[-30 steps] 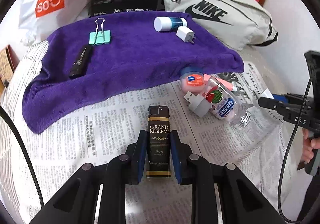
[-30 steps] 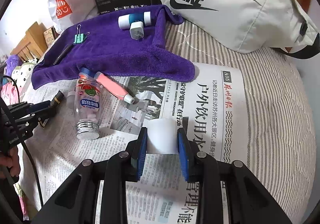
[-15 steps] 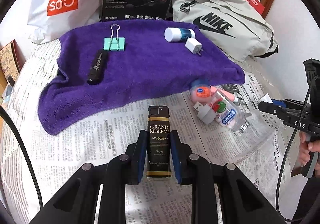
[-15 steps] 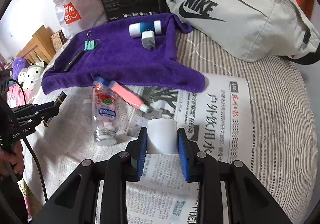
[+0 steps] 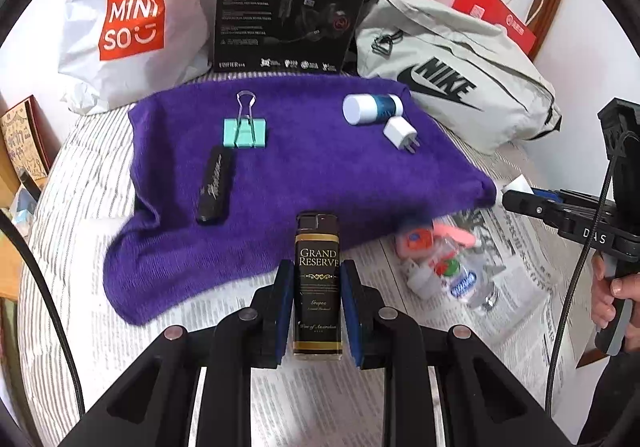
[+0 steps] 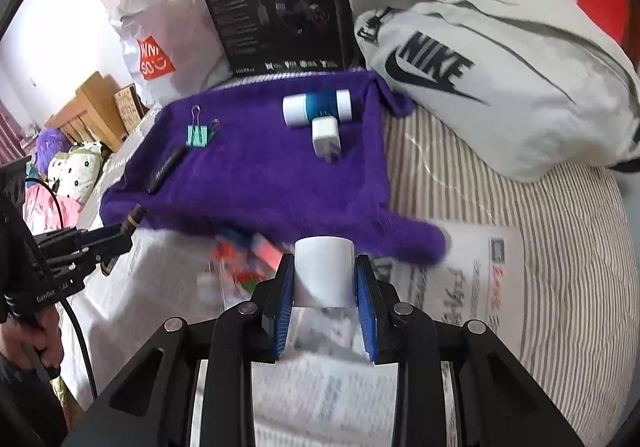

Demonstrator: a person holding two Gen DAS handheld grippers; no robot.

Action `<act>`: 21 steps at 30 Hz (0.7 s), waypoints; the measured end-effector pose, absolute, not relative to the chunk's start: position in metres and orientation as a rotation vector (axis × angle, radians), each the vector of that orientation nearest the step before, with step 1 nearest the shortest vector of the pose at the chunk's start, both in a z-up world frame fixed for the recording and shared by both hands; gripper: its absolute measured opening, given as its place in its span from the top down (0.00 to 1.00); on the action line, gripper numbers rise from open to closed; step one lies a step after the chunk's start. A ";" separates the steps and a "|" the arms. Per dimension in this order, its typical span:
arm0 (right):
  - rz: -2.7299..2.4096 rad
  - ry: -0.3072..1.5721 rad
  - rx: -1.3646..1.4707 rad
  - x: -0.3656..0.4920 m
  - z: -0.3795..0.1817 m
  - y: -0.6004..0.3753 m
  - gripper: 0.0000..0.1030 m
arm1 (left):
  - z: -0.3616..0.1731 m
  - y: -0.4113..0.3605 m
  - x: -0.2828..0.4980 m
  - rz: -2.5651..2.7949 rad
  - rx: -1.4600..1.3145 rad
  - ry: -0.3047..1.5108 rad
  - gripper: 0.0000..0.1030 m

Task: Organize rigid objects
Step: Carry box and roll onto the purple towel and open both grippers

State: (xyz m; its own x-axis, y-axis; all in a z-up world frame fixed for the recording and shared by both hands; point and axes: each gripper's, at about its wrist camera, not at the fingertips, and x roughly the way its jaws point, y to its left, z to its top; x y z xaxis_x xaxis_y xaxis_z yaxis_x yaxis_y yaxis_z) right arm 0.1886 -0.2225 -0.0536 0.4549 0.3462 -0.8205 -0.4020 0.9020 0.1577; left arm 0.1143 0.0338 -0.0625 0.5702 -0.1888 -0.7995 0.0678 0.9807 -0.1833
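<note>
Above newspaper-covered bed, left gripper (image 5: 317,287) clamps black gold-lettered rectangular lighter (image 5: 317,279) near purple towel (image 5: 304,163) edge; right gripper (image 6: 325,287) clamps white cylindrical object (image 6: 325,271), towel just ahead.

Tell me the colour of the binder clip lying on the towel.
Mint green binder clip with silver wire handles; clearest in the left wrist view.

Bedroom in a home: striped mattress (image 6: 560,255), wooden bedframe (image 6: 90,107), soft toys (image 6: 76,167), shopping bags (image 5: 132,27) against wall.
</note>
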 end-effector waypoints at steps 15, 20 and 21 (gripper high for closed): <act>0.461 1.004 -0.119 0.256 -0.053 -0.184 0.71 | -0.054 0.049 0.162 -0.141 -0.148 0.936 0.78; 0.464 1.047 -0.152 0.267 -0.072 -0.174 0.71 | -0.059 0.051 0.174 -0.140 -0.152 0.946 0.78; 0.464 1.057 -0.159 0.269 -0.076 -0.172 0.71 | -0.060 0.051 0.176 -0.140 -0.153 0.949 0.78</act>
